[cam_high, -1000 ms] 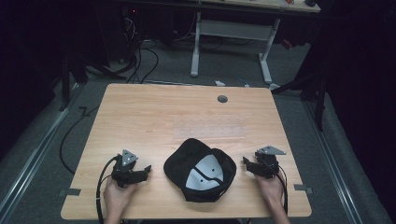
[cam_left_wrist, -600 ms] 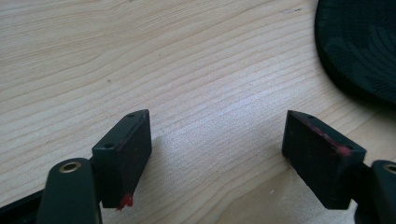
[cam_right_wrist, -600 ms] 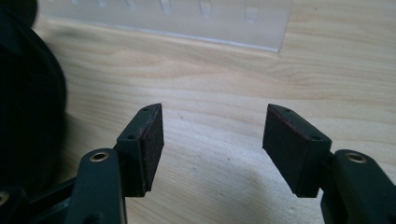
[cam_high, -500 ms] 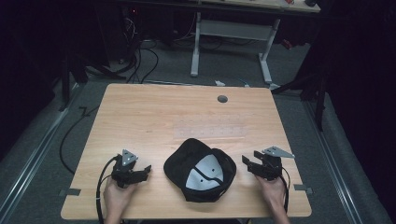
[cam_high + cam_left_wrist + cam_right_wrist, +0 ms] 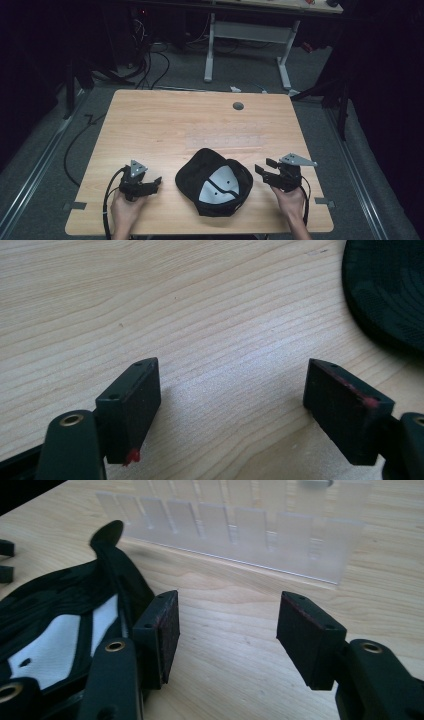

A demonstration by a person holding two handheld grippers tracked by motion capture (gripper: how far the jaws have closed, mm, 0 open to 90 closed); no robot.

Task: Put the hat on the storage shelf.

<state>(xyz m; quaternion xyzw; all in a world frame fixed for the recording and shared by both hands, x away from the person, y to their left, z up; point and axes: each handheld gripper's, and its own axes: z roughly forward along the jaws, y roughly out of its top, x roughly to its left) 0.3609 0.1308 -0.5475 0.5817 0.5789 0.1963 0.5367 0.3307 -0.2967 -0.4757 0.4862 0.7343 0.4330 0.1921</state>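
Overhead, black cap point(image 5: 215, 182) lies upside down on table point(image 5: 165, 125), long axis diagonal, brim toward far-left, between left gripper point(image 5: 152, 183) and right gripper point(image 5: 263, 168), touching neither. Left gripper view: jaws spread, cap at right point(image 5: 387, 287). Right gripper view: jaws spread, cap at left point(image 5: 65, 615).

Cap point(image 5: 214, 181) is sitting between both grippers on the near half of the table point(image 5: 160, 120), blocking the straight path between them. Left gripper point(image 5: 156, 183) is standing with jaws spread, bare wood in the gap, cap edge just off to its right. Right gripper point(image 5: 263, 168) is also gaping, bare wood between jaws, cap beside its left jaw. Clear plastic strip point(image 5: 223, 140) is lying just beyond the cap, ahead of the right gripper. Far half is lying open apart from a grommet point(image 5: 238, 106).
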